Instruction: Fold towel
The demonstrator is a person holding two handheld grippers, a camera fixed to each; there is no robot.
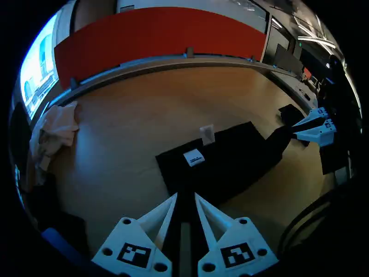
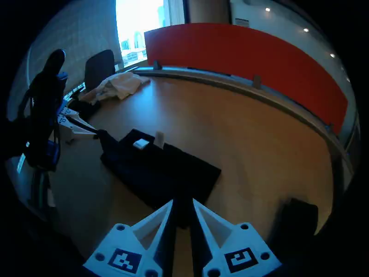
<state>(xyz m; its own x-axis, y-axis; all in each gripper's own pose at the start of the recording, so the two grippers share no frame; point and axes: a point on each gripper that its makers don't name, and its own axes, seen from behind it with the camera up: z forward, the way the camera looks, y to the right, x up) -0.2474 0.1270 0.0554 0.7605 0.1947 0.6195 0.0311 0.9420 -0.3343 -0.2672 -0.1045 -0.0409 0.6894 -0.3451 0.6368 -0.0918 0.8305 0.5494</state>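
Black towel on table; left gripper, right gripper clamp opposite ends.

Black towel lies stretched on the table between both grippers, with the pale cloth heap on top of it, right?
Not quite: the pale cloth heap lies on the table well apart from the black towel, as the right gripper view shows. The towel does lie stretched between the left gripper and right gripper.
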